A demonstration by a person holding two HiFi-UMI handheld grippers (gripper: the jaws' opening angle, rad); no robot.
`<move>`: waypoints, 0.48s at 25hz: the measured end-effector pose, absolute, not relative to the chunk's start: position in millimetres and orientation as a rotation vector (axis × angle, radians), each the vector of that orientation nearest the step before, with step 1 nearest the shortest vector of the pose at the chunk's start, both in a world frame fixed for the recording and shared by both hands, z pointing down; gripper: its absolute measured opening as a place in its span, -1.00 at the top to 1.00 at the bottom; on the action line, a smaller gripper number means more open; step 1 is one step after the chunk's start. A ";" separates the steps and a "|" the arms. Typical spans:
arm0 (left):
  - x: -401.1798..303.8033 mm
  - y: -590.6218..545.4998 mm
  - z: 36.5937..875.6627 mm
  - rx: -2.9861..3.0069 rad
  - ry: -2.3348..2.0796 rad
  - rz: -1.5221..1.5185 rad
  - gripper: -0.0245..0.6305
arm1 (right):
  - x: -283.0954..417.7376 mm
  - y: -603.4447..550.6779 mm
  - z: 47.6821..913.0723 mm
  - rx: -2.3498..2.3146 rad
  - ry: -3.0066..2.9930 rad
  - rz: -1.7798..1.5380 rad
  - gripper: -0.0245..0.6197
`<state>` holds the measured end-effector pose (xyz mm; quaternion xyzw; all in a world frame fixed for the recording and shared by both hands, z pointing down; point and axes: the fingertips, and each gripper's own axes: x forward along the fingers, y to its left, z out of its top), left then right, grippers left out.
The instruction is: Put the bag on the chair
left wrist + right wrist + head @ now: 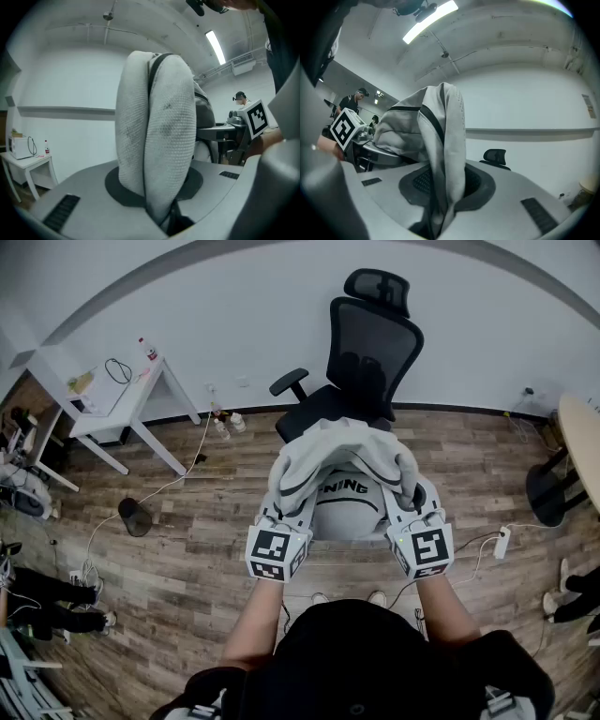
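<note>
A light grey bag [345, 486] with dark trim and dark lettering hangs in the air between my two grippers, in front of a black office chair [361, 362] whose seat it partly hides. My left gripper [286, 521] is shut on a fold of the bag's fabric [157, 140] at its left edge. At the right edge my right gripper [414, 507] is shut on another fold [443, 154]. Both grips sit level and close to my chest.
A white side table [117, 395] with a bottle and cable stands at far left. A black lamp base [135, 517] with a white cord lies on the wood floor. A power strip [502, 542] lies right, near a round table [583, 446]. Other people's feet show at both edges.
</note>
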<state>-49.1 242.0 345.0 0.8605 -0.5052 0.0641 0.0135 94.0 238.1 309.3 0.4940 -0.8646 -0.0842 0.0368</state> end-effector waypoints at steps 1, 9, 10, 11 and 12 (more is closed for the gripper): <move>-51.1 241.2 344.8 2.681 -1.575 0.200 0.62 | 91.9 237.3 309.1 1.519 -2.654 -0.261 0.64; -74.2 248.6 348.6 2.688 -1.569 0.200 0.62 | 67.9 245.1 311.9 1.526 -2.644 -0.267 0.64; -76.8 248.7 348.6 2.691 -1.565 0.200 0.62 | 65.2 245.2 311.6 1.532 -2.641 -0.268 0.64; -79.7 248.9 348.7 2.694 -1.560 0.198 0.62 | 62.2 245.2 311.4 1.538 -2.640 -0.268 0.64; -82.9 248.8 348.7 2.696 -1.555 0.196 0.62 | 58.9 245.1 311.5 1.543 -2.641 -0.267 0.63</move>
